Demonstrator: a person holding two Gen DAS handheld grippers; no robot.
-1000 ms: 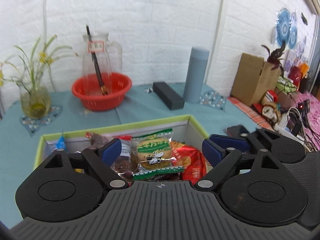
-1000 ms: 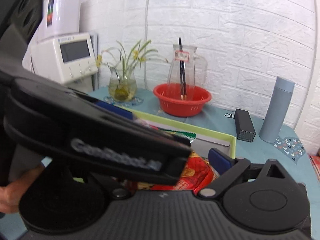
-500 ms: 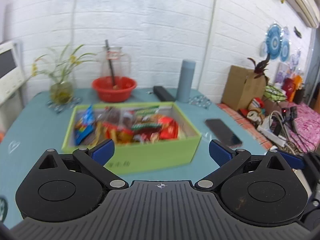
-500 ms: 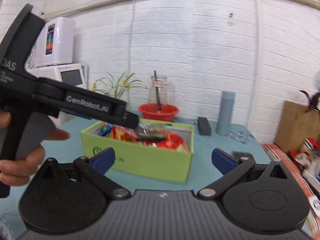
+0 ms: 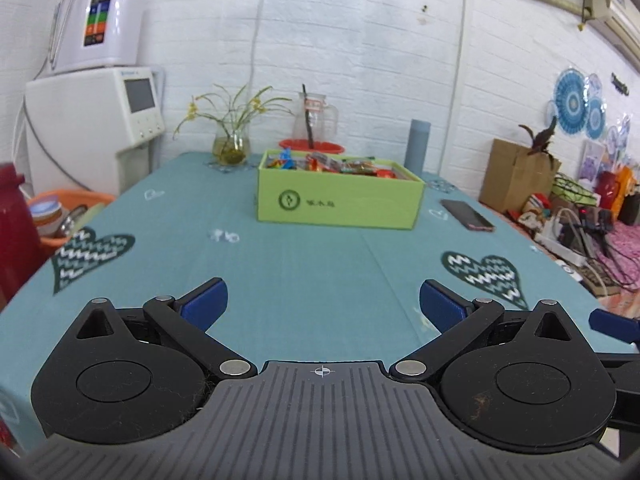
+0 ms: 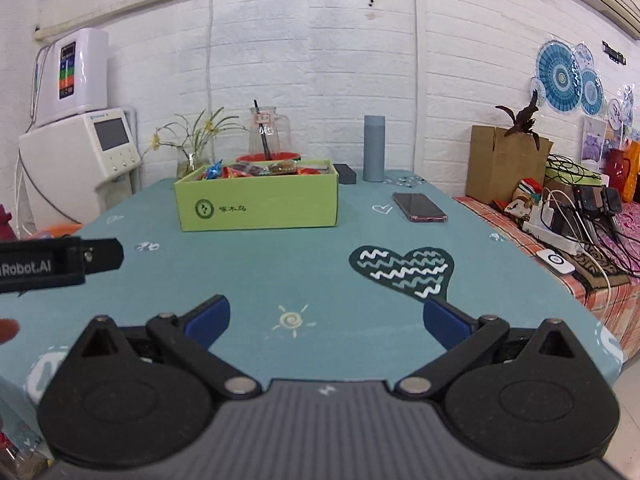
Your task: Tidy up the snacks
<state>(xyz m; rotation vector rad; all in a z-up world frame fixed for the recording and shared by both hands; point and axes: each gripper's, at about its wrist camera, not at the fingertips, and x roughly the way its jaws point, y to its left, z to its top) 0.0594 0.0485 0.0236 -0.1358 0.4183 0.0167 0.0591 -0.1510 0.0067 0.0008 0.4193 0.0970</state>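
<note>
A green box full of colourful snack packets stands on the teal tablecloth, far ahead of both grippers; it also shows in the right wrist view, with the snack packets heaped inside. My left gripper is open and empty, low over the near part of the table. My right gripper is open and empty, also near the front edge. The left gripper's body shows at the left of the right wrist view.
A phone lies right of the box. Behind it stand a grey bottle, a glass jug in a red bowl, a black case and a flower vase. A red flask is at the left edge.
Both grippers have pulled back from over the box to the near end of the table. The box now looks small and far. Both stayed open and empty.
</note>
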